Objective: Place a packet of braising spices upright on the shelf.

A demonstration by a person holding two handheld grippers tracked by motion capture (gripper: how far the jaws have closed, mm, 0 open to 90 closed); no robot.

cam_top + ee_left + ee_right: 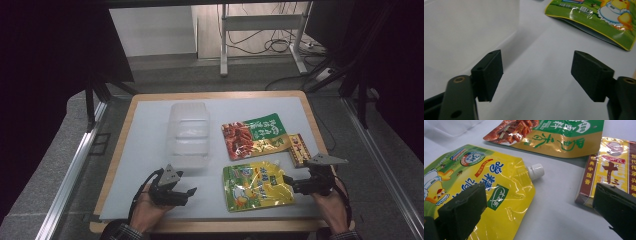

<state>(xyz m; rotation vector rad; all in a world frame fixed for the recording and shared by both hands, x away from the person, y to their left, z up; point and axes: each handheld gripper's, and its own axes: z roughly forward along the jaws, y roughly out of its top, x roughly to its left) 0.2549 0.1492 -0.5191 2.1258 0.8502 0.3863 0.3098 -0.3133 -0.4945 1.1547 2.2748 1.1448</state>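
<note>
A: Yellow spouted pouch (pixel 257 186) lies flat at the near right of the tabletop (pixel 150 150), its white screw cap (pixel 536 171) pointing towards the right gripper (pixel 295 186).

B: So that one is about to pick it up?

A: Likely. Its jaws stand wide apart, one over the pouch's yellow corner, the other over the brown-and-gold box (pixel 610 167), with nothing between them yet. Coming in from the spout side makes sense (the stiff neck is probably easier to pinch than slack film).

B: What does the pouch say?

A: Chinese characters I can't make out surely, a cartoon duck in white, and a blue round badge with what looks like "3" in it.

B: And further out?

A: Just behind it lies a green-and-orange snack packet (pixel 255 135) picturing red strips, with large Chinese script; the box sits beside that. To the left stands a clear plastic container (pixel 189 134), open-topped, which I'd judge to be where the packets are meant to go.

B: The left gripper (pixel 180 192)?

A: Near the container's front wall, angled towards the pouch, jaws partly open and empty above bare tabletop.
</note>
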